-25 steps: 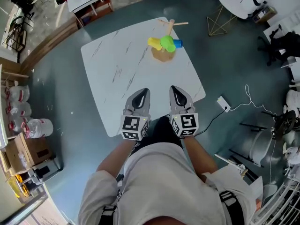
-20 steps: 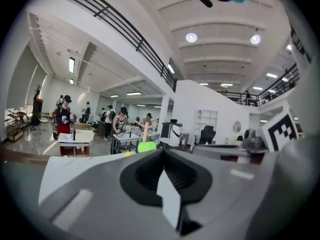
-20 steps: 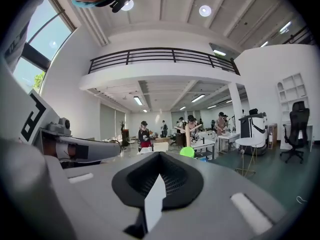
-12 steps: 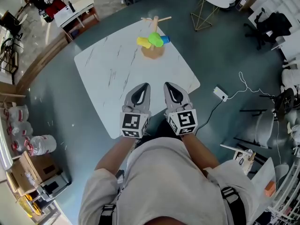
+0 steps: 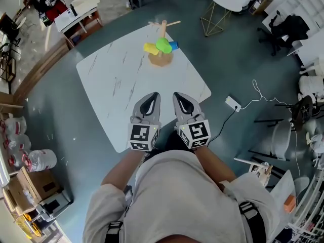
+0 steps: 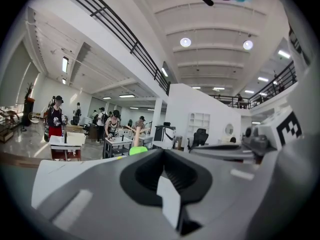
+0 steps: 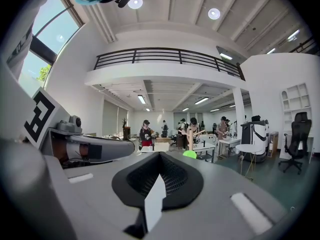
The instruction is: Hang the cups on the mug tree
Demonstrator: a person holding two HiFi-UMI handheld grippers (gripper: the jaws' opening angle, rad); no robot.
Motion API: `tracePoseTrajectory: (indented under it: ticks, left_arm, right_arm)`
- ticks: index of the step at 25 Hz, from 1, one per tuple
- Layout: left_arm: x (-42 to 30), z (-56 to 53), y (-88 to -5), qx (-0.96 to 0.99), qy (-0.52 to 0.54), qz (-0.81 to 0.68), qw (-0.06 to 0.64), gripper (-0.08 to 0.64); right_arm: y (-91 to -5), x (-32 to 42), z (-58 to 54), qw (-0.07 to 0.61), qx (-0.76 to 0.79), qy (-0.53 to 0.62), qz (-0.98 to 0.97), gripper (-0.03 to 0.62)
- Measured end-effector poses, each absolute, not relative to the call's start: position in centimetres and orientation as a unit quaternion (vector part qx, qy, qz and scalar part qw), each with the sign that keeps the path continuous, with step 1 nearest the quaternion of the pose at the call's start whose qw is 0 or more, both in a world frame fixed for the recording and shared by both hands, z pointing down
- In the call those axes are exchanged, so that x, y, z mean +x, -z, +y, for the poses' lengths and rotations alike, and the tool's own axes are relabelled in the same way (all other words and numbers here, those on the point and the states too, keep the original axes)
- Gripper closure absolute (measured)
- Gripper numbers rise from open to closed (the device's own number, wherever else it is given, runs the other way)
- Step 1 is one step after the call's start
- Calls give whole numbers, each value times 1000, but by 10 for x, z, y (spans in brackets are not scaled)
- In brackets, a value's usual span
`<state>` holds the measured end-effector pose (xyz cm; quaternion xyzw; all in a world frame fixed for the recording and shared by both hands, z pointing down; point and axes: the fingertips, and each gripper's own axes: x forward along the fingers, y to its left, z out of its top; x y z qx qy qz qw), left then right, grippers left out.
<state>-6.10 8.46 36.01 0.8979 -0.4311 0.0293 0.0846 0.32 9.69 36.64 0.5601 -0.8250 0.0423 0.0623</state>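
The wooden mug tree [image 5: 163, 28] stands upright at the far end of the white marbled table [image 5: 116, 85], its post vertical with one peg reaching right. A yellow cup [image 5: 150, 48], a green cup [image 5: 163, 45] and a blue cup [image 5: 174, 45] hang on it in a row from left to right. The left gripper [image 5: 155, 95] and the right gripper [image 5: 177, 94] are side by side over the near table edge, pointing toward the tree, jaws closed on nothing, and the only print in sight is the black-and-white square markers on their cubes [image 5: 143, 137].

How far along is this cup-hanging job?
Looks done: the yellow cup, green cup and blue cup all seem to hang on the tree. Nothing in hand: the left gripper and right gripper are shut and empty, over the table. No loose cup shows, so nothing seems left.
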Motion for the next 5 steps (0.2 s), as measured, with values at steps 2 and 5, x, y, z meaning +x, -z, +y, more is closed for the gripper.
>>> tracePoseTrajectory:
  ticks: [2,5]
  left_arm:
    - [-61,86,-359,898,-31,-430,86,558]
    - [-63,87,-358,898,-29,-430,89,558]
  right_arm:
    - [-366,4,99,64,560,-45,-825,594]
    - [-364,1,101,63,558,-48,-826,594]
